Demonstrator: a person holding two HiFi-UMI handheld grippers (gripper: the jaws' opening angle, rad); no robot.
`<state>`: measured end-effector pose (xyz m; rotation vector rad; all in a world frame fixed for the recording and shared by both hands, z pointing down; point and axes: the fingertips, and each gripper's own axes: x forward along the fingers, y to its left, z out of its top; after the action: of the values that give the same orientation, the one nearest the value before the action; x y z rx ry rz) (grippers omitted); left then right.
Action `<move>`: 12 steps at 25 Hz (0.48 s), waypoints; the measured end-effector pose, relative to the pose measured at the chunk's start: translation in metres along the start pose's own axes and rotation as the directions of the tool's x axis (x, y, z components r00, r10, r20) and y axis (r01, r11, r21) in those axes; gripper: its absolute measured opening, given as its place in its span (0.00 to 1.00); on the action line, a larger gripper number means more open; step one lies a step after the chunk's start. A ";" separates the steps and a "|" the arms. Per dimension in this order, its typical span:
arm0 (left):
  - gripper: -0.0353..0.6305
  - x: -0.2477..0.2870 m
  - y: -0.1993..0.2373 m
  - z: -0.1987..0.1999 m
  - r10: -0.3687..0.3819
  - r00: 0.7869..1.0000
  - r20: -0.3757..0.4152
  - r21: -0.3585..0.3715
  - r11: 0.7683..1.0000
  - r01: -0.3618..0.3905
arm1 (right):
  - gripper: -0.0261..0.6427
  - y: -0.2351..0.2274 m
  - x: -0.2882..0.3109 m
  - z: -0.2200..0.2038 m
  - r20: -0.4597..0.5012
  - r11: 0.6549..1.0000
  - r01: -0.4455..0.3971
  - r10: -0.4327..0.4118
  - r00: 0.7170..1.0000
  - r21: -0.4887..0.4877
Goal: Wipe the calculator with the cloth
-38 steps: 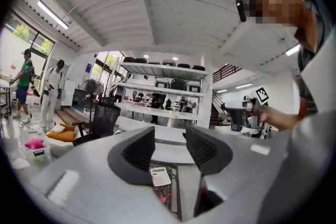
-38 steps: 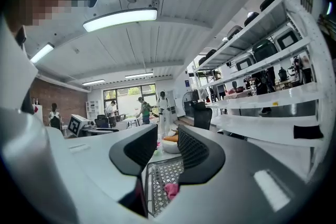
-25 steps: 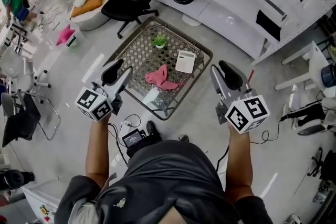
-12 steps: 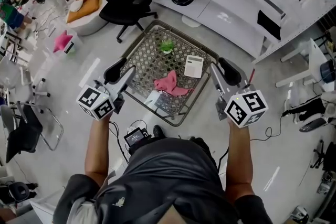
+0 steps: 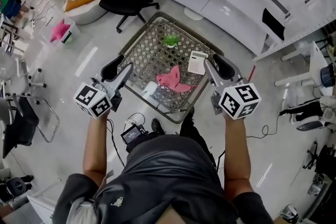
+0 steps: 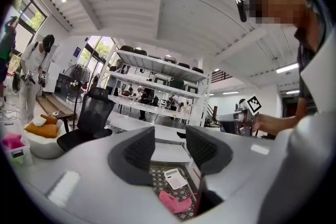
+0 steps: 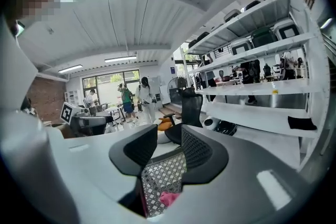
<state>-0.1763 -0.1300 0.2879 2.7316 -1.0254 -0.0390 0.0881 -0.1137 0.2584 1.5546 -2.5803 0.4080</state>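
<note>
L gripper (image 6: 169, 140): fingers spread, nothing btwn.
R gripper (image 7: 169, 144): fingers spread, nothing btwn.
Calculator (image 5: 198, 62): white, rectangular, flat on mesh surface (image 5: 139, 52), right edge, near R gripper.
Cloth (image 5: 173, 80): pink, crumpled, mid-surface.

A soft pink cloth (image 5: 173, 80) lies crumpled on the metal-mesh counter (image 5: 146, 50). At its one o'clock, the calculator (image 5: 197, 62) is probably smooth white plastic. The floor (image 5: 63, 73) is glossy.

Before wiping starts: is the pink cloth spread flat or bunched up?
Bunched up: the pink cloth lies crumpled, with raised folds, on the mesh table.
</note>
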 end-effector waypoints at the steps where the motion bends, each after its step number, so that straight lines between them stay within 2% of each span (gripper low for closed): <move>1: 0.38 0.000 0.000 -0.003 0.014 1.000 -0.001 -0.003 1.000 -0.014 | 0.22 -0.003 0.005 -0.006 -0.015 1.000 -0.011 0.011 1.000 0.001; 7: 0.38 -0.011 0.001 -0.008 0.109 0.994 0.001 -0.024 0.994 -0.109 | 0.22 -0.015 0.047 -0.046 -0.111 0.996 -0.083 0.084 0.990 0.014; 12: 0.38 -0.030 0.026 -0.022 0.195 0.981 -0.017 -0.052 0.979 -0.195 | 0.25 -0.013 0.096 -0.083 -0.199 0.990 -0.132 0.139 0.970 0.048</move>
<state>-0.2137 -0.1254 0.3132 2.5675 -1.2649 -0.0181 0.0502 -0.1781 0.3620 1.2757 -2.5404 0.5929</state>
